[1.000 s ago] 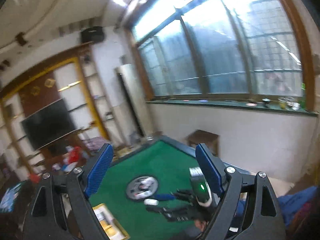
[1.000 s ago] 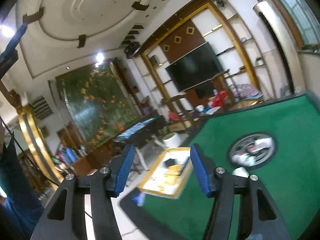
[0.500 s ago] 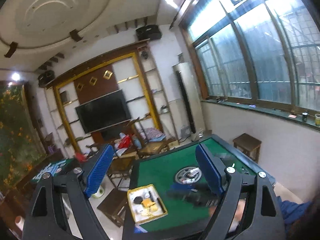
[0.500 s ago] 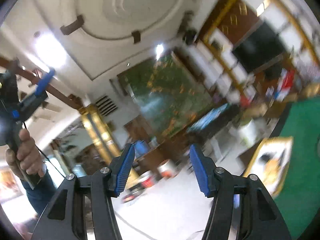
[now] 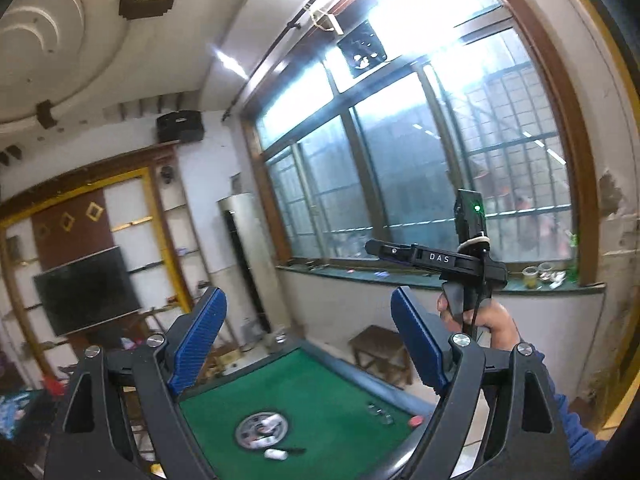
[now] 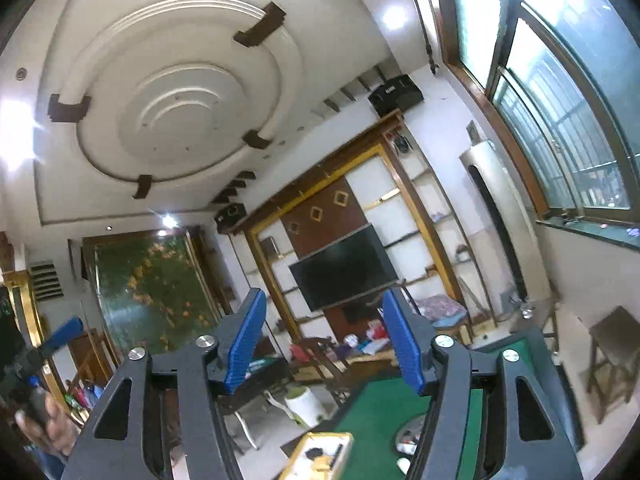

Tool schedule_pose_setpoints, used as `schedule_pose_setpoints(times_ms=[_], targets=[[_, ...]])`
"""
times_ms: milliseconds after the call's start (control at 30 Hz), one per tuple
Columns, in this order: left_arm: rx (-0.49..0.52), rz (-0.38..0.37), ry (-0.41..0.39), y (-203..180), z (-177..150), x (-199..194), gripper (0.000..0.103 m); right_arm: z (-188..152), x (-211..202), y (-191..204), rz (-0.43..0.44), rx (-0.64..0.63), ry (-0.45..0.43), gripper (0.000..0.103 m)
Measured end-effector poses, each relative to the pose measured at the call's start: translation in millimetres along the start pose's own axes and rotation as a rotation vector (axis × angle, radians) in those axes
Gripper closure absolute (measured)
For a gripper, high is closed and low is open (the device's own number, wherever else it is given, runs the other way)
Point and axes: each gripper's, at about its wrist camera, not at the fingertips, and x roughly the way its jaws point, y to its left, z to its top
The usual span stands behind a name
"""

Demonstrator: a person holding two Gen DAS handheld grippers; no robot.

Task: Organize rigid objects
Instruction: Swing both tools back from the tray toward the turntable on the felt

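i've got both grippers held up high, pointing level across the room, well above the green table (image 5: 320,392). left gripper (image 5: 308,336) has its blue pads spread wide w/ nothing between them. right gripper (image 6: 322,340) is also released, jaws just been opening a bit, nothing between the pads either. in the left view, the person's right hand (image 5: 480,320) grips the other tool's handle, off to the right, blue sleeve below it. down on the felt: round centre disc (image 5: 262,432) w/ small white bits on it, a white piece (image 5: 276,455) just beside it, small clear items (image 5: 380,412) and a red one (image 5: 416,421) near the far edge. yellow-rimmed tray (image 6: 320,456) sits at the table's near-left corner w/ dark items inside; can't tell what they are. beyond: wooden stool (image 5: 380,348), tv (image 6: 344,272), big window (image 5: 400,184).
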Motion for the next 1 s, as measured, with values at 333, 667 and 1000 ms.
schedule_pose_setpoints(times_ms=[333,667,1000], targets=[[-0.125,0.036,0.085,49,-74,12,0.018,-129,36,-43,0.067,-0.023,0.212,0.045],[-0.313,0.122,0.326,110,-228,37,0.018,-307,164,-99,0.095,-0.060,0.633,0.045],[-0.480,-0.028,0.420,124,-353,143,0.018,-320,206,-185,-0.106,-0.079,0.690,0.045]])
